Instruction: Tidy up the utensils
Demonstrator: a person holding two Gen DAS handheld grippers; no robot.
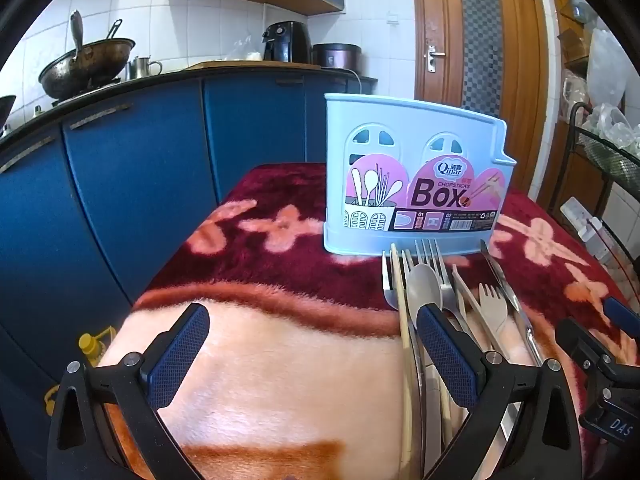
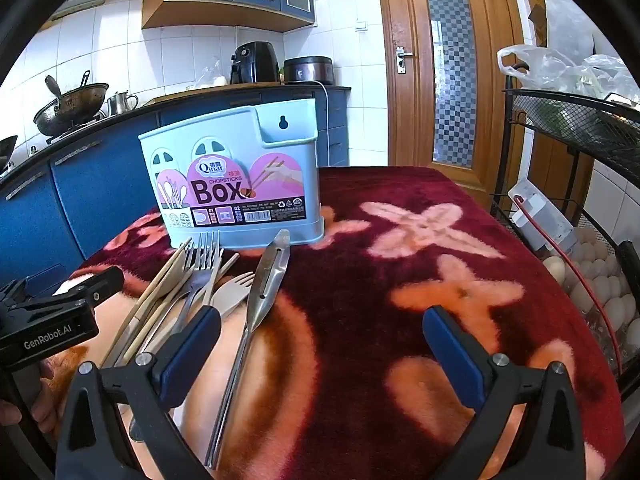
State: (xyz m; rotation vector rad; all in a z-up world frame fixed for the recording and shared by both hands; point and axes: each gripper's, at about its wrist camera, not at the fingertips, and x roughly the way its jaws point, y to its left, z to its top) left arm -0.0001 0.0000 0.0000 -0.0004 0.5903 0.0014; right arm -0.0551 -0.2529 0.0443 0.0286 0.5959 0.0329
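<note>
Evidently nothing is picked up yet: the left claw [image 1: 312, 344] and right claw [image 2: 320, 344] both hang released and empty; the utensils [image 2: 208, 288] lie bundled at eleven o'clock, tips toward the chopsticks box [image 2: 240, 184], handy for loading; the blanketed counter [image 2: 400, 280] cushions them.
</note>
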